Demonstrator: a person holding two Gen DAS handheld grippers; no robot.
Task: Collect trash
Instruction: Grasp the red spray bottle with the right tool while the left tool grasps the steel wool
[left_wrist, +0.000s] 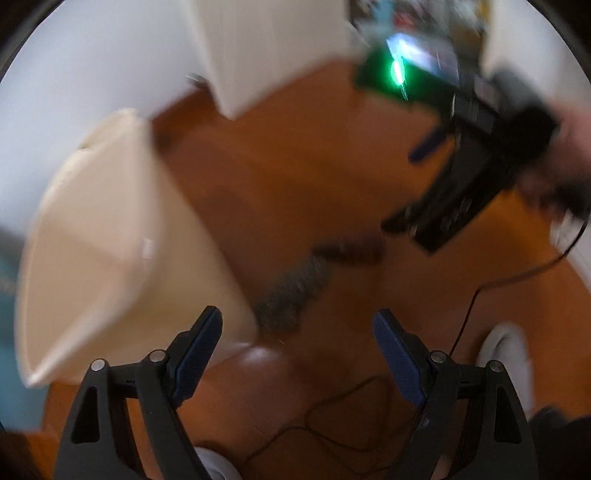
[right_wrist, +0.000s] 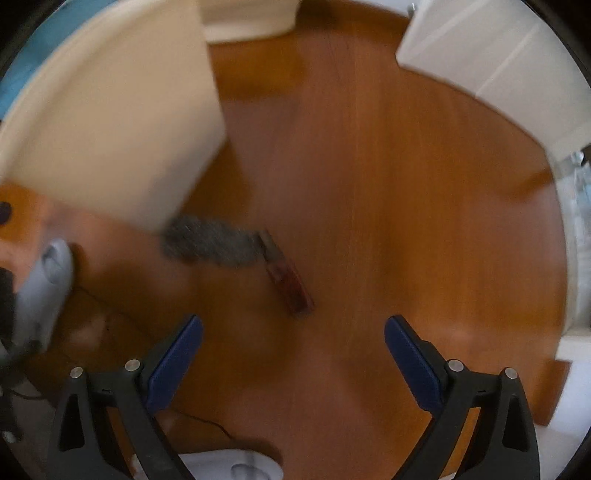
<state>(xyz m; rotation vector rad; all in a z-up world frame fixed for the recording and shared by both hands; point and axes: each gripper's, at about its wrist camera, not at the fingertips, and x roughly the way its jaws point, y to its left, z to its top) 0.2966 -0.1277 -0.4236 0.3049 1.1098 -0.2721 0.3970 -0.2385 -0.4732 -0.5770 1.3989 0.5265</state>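
Brush (right_wrist: 236, 254) beyond open right tongs (right_wrist: 293, 354)

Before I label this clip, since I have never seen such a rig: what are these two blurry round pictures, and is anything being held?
A person carries two tools. Each picture comes from a fisheye camera on one tool, looking along its fingers. The left hand-held gripper and right hand-held gripper both stand open, empty, pointing down at the orange-brown wooden floor. On it lie a grey fuzzy strip joined to a dark red flat piece, beside a cream plastic bin. The left picture also shows the other tool. Motion blur hides finer detail.
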